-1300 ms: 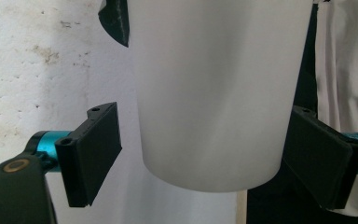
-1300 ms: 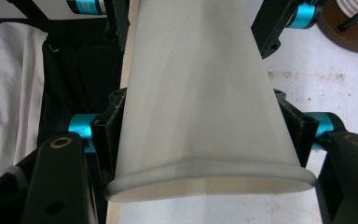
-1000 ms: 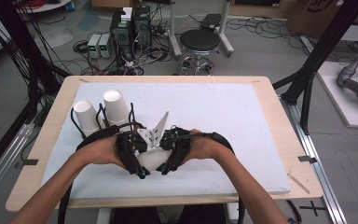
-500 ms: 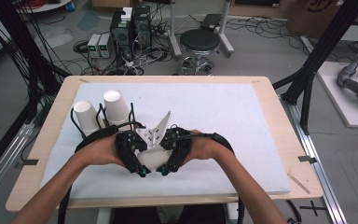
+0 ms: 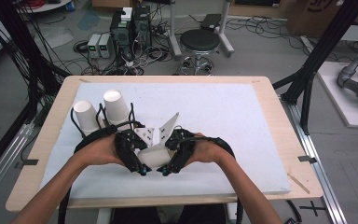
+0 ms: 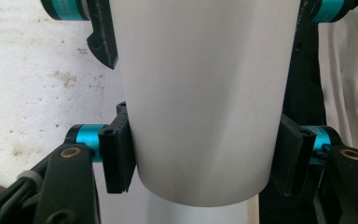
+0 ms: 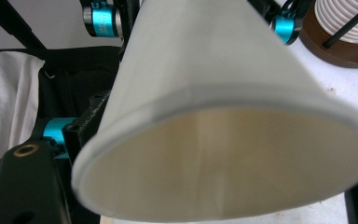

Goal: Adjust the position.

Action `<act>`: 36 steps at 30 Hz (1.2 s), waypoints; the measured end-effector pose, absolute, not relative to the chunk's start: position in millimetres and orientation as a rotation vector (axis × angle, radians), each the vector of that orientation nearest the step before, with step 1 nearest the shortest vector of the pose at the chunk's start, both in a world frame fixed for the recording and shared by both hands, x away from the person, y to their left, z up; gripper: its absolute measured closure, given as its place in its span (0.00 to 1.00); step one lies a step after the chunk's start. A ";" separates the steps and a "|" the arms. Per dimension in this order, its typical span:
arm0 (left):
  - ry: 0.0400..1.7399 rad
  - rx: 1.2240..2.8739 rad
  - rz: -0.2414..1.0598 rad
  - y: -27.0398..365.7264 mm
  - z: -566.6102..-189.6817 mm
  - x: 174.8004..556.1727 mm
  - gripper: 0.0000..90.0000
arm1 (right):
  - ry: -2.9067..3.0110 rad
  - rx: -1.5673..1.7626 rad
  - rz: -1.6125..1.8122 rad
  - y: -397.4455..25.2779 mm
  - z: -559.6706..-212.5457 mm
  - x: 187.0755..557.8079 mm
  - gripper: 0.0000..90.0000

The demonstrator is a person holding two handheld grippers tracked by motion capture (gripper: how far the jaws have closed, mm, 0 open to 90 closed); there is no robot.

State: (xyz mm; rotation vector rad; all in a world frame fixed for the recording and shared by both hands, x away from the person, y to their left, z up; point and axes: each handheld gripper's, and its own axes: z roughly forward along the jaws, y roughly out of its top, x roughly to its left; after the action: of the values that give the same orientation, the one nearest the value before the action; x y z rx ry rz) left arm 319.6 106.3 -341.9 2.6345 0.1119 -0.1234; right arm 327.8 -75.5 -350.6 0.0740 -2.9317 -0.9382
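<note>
A white paper cup (image 5: 153, 157) lies on its side, held just above the white board between both grippers, which face each other. My left gripper (image 5: 140, 158) is shut on it near its closed base; in the left gripper view the cup (image 6: 200, 93) sits squeezed between my black pads (image 6: 116, 156). My right gripper (image 5: 168, 156) is shut on the wider, open end. In the right gripper view the cup's mouth (image 7: 223, 172) faces the camera, and one finger (image 7: 79, 135) presses its side while the other is hidden behind the rim.
Two more white paper cups stand upside down at the back left of the board, one (image 5: 86, 115) nearer the edge and one (image 5: 116, 107) beside it. The white board (image 5: 242, 121) stretches away to the right on the wooden table (image 5: 289, 135).
</note>
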 end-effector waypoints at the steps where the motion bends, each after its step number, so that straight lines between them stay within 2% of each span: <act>1: 0.113 2.633 -0.112 106.2 -341.7 319.3 0.39 | -2.928 0.070 -0.942 -76.2 -351.6 327.7 0.21; 36: 0.139 2.559 -0.090 121.4 -329.7 318.3 0.39 | -2.850 -0.017 -1.110 -97.1 -372.3 329.3 0.21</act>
State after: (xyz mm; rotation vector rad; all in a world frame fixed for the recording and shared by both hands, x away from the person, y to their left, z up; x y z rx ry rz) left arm 318.3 121.4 -329.7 2.5585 0.1389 -0.0898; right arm 329.3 -97.1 -372.3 -0.0166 -2.8499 -1.1100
